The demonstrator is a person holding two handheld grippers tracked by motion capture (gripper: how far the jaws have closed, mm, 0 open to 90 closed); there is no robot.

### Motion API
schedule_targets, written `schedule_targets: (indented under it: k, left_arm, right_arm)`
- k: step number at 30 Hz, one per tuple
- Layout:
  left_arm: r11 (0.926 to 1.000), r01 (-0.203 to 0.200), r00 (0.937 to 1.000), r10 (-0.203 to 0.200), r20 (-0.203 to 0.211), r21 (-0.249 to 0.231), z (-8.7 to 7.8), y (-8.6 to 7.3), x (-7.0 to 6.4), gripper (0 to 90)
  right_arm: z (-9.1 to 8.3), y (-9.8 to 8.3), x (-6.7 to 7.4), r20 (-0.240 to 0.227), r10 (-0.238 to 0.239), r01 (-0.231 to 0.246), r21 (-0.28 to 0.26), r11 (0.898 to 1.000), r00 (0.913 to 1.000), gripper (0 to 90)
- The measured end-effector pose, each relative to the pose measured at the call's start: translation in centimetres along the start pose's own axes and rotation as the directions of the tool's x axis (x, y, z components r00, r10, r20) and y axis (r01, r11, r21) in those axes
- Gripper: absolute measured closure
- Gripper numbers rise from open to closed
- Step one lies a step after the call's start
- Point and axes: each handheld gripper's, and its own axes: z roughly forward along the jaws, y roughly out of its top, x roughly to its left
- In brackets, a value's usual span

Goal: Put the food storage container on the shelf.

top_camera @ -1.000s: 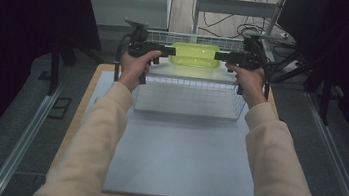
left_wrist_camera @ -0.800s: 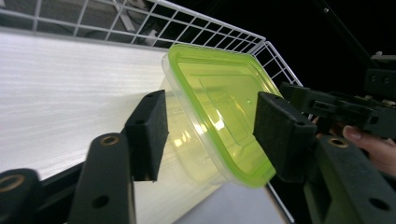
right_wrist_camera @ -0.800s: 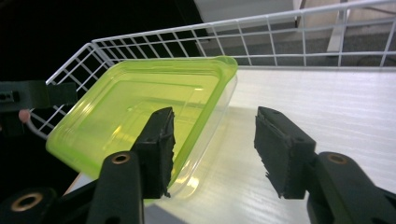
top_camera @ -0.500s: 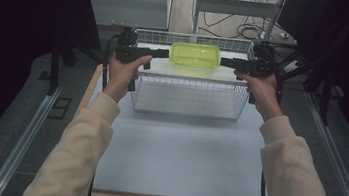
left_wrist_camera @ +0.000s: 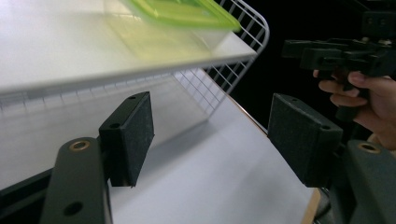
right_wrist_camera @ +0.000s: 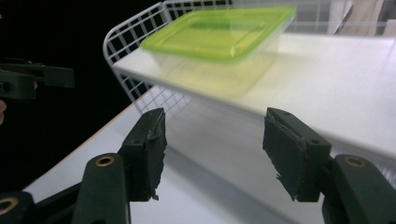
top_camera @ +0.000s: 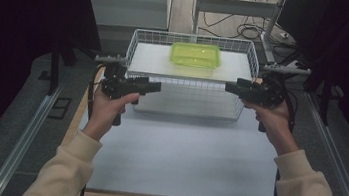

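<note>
Sitting released on the white wire basket (top_camera: 138, 48), the green-lidded clear plastic box (top_camera: 195, 55) seems placed; both just-opened, empty claws, left (top_camera: 156, 86) and right (top_camera: 228, 86), should probably withdraw.

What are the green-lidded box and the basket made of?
Box: apparently clear plastic, translucent green lid with a glossy sheen, see-through walls. Basket: probably metal wire with a white coating, going by its thin welded-looking grid. The white shelf under the box looks matte; material unclear.

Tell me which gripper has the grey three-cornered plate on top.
The right gripper, held beside the wire basket; the plate sits above it. The left gripper carries none.
</note>
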Motion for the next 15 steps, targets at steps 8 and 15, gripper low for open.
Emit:
schedule_targets:
  k: [8,15]
  left_arm:
    - [0.9998,0.018,0.9998,-0.018,0.004,0.010,-0.5,-5.8,0.2,31.5]
    - [0.9980,-0.007,0.9996,0.009,-0.027,0.062,0.0,-10.8,0.4,31.6]
  right_arm:
    - [-1.2,-5.2,1.1,-0.053,-0.046,0.046,0.008,0.999,0.9976,38.4]
    - [-1.6,-10.7,1.1,-0.058,-0.063,0.064,0.020,0.998,0.9963,35.8]
